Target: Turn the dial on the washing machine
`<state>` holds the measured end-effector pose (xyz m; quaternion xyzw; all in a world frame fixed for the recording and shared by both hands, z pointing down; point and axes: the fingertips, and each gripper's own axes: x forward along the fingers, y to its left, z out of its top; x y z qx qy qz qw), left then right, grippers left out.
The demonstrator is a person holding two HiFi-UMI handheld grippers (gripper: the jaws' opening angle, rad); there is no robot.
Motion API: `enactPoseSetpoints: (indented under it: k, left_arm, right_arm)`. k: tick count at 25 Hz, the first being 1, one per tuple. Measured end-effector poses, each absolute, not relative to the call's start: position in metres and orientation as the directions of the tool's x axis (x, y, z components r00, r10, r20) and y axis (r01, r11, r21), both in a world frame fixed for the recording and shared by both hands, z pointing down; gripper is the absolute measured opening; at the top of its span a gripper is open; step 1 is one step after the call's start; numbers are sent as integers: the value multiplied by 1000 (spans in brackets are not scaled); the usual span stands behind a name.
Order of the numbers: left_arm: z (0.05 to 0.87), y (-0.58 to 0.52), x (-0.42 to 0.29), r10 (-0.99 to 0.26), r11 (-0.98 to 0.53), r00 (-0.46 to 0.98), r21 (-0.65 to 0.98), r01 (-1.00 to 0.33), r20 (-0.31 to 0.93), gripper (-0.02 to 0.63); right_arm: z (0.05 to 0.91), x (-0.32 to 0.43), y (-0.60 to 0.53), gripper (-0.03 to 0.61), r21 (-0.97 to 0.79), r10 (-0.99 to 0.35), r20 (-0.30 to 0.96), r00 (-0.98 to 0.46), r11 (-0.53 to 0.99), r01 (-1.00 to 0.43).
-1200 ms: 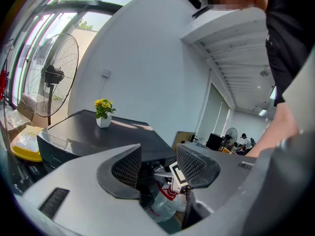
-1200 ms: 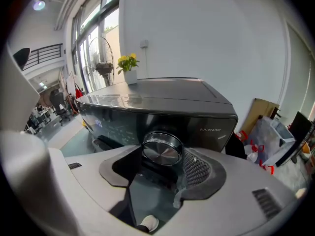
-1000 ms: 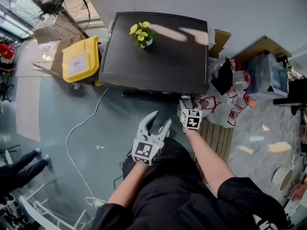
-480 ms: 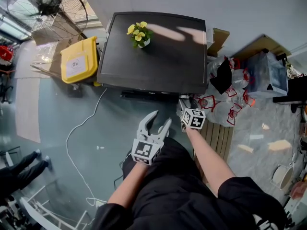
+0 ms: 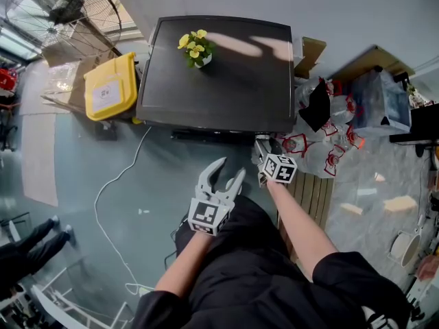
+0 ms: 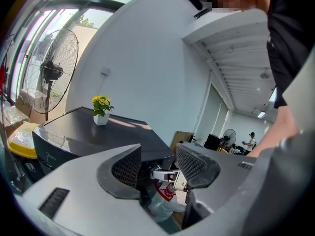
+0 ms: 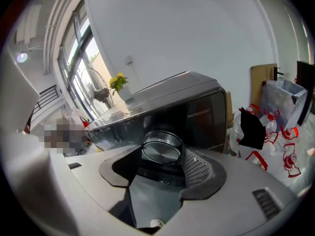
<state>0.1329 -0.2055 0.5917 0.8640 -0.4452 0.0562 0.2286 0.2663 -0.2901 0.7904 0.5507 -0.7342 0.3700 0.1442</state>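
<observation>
The washing machine [image 5: 219, 67] is a dark top-loader with a small pot of yellow flowers [image 5: 194, 50] on its lid. Its round silver dial [image 7: 160, 151] sits on the dark front panel [image 7: 206, 117]. My right gripper [image 7: 162, 156] is shut on the dial, one jaw on each side of it. In the head view the right gripper [image 5: 265, 148] reaches under the machine's front right edge, and the dial itself is hidden there. My left gripper [image 5: 230, 168] hangs open in the air in front of the machine, holding nothing. Between its jaws, the left gripper [image 6: 158, 163] sees the right gripper.
A yellow bin [image 5: 110, 86] and a standing fan [image 5: 65, 12] are left of the machine. A white cable [image 5: 116, 184] runs over the floor. Plastic bags [image 5: 329, 136] and wooden slats [image 5: 312, 197] lie to the right. A person's legs [image 5: 27, 245] show at far left.
The right gripper has rolled clockwise on the dial, its marker cube tilting over. The left gripper has stayed where it was.
</observation>
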Motion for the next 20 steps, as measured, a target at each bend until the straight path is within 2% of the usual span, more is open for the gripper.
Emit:
enactPoseSetpoints:
  k: [12, 17, 20]
  left_arm:
    - [588, -207, 120, -745, -510, 607, 351, -786, 277, 200]
    - [581, -210, 110, -739, -521, 622, 365, -772, 259, 191]
    - [576, -209, 102, -733, -530, 632, 372, -762, 250, 183]
  right_arm:
    - [761, 265, -273, 242, -336, -706, 623, -337, 149, -930]
    - [730, 266, -259, 182, -313, -730, 603, -321, 153, -937]
    - [706, 260, -249, 117, -299, -740, 585, -331, 183, -937]
